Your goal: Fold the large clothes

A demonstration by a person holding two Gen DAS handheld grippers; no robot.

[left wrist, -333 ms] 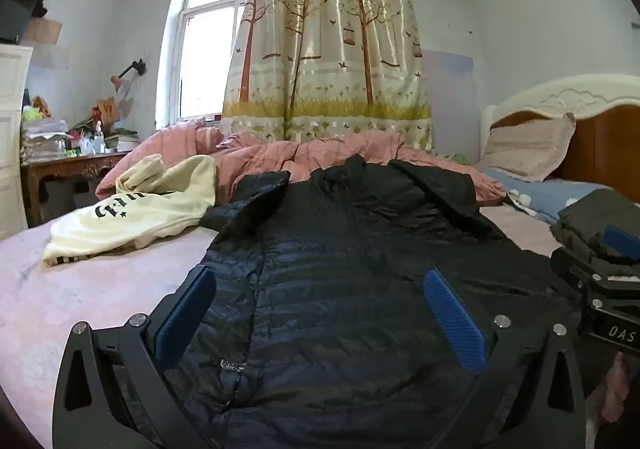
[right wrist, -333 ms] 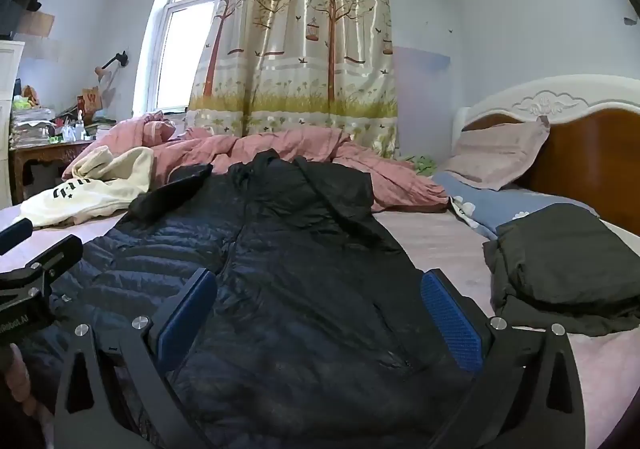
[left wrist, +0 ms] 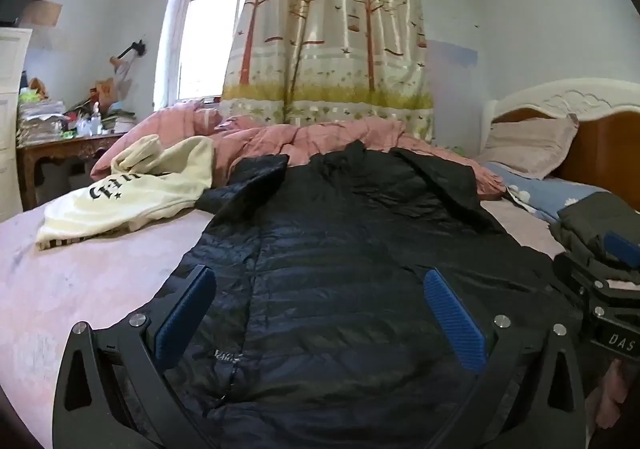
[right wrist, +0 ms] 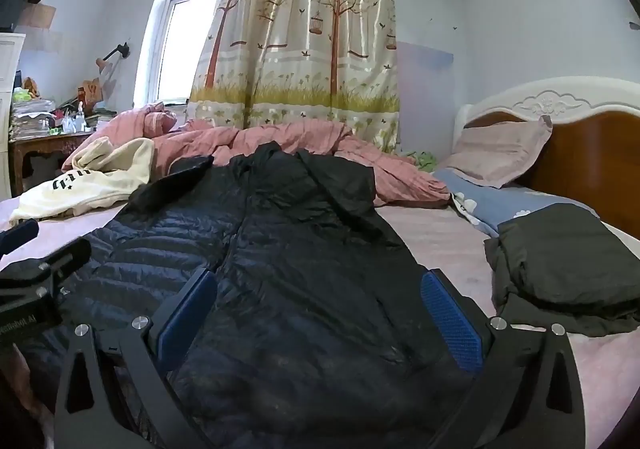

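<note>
A black quilted puffer jacket [left wrist: 340,269] [right wrist: 288,257] lies spread on the bed, collar toward the window. My left gripper [left wrist: 320,297] hovers over its near hem, wide open, with nothing pinched between the blue pads [left wrist: 186,313]. Beside it, my right gripper [right wrist: 320,299] is also wide open over the jacket's right half, its pads [right wrist: 452,321] not pressing on cloth. Each gripper shows at the edge of the other's view. A dark folded garment [right wrist: 564,269] rests on the bed to the right.
A cream hoodie [left wrist: 132,197] lies at the left, a rumpled pink duvet [left wrist: 320,141] behind the jacket. A pillow [right wrist: 500,153] and a wooden headboard [right wrist: 592,169] stand at the right. A cluttered desk [left wrist: 60,145] is at far left. Pink sheet [left wrist: 72,289] shows left of the jacket.
</note>
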